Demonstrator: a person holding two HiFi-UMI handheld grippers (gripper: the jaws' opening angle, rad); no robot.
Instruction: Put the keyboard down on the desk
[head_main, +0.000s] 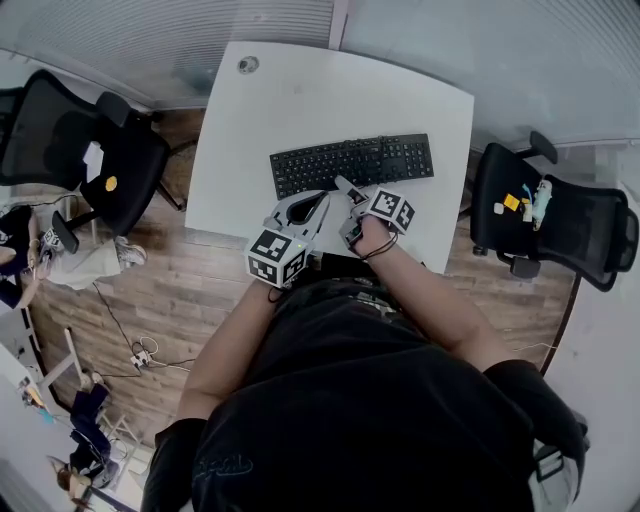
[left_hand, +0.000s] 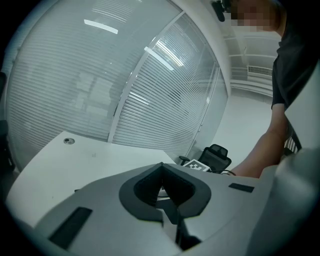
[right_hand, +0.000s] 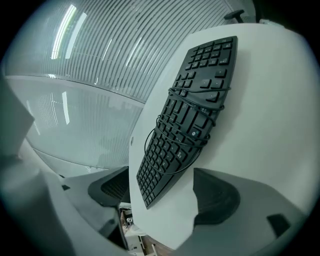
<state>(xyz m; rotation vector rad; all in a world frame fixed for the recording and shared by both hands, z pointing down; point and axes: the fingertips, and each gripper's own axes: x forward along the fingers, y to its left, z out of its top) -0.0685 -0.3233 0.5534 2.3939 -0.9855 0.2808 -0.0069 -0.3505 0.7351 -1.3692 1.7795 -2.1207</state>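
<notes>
Our right gripper has its jaws spread wide, with only bare desk between them. Our left gripper, just beside it, has its jaws pressed together on nothing. Just ahead of both tips the keyboard lies flat on the desk with its cable wound round its middle, so we judge it set down. To finish cleanly, we should draw both grippers straight back toward ourselves. The right jaws should be wide and lifted clear of the loose cable loop, so nothing drags the keyboard askew.
</notes>
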